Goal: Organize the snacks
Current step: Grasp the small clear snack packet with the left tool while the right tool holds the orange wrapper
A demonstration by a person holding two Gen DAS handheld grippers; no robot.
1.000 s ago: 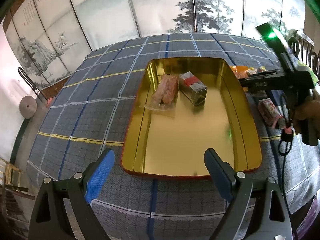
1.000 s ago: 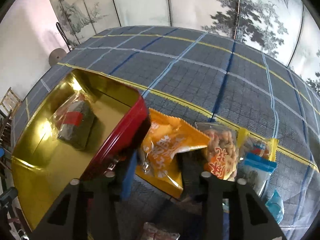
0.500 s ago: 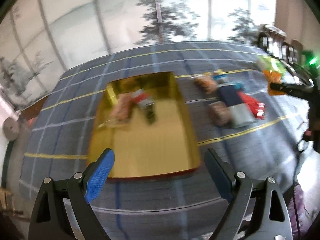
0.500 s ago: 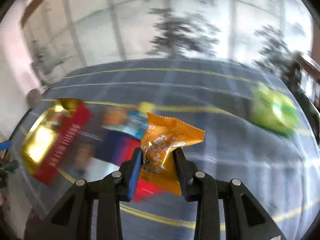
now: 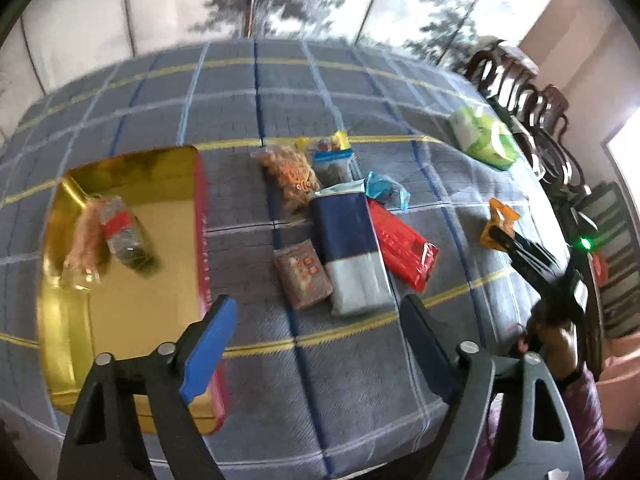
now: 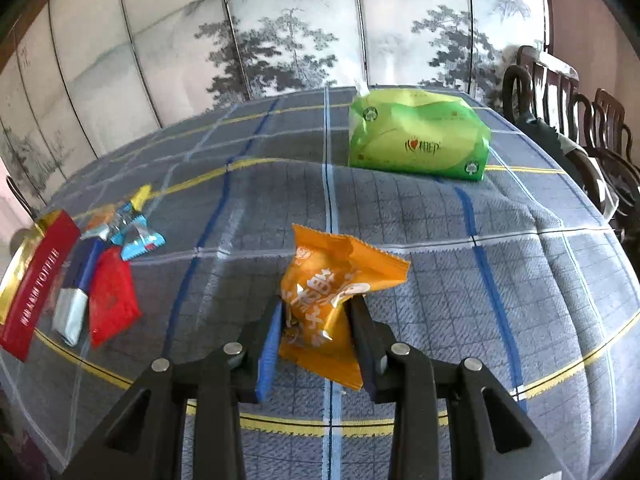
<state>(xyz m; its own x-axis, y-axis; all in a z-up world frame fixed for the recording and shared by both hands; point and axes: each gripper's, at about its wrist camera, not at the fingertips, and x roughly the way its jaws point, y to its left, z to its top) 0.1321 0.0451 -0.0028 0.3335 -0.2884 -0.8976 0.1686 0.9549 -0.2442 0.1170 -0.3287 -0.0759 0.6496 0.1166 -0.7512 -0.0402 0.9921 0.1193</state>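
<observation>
While we clamp the orange snack packet point(image 6: 334, 300) in the right gripper point(image 6: 316, 320) above the tablecloth's point(image 6: 440, 240) right side, the gold tin point(image 5: 132, 280) lies well apart by the left edge, nearer our left gripper point(image 5: 320, 320). Its empty jaws have just been closing, seemingly over the long blue-and-silver packet point(image 5: 352, 252); before, they framed the tin.

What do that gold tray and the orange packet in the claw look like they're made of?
The gold tray looks like polished metal, probably a tin: its floor mirrors the light and its outer wall is red. The orange packet, pinched in the right claw, looks like thin glossy plastic film: it crinkles and shows crimped ends.
</observation>
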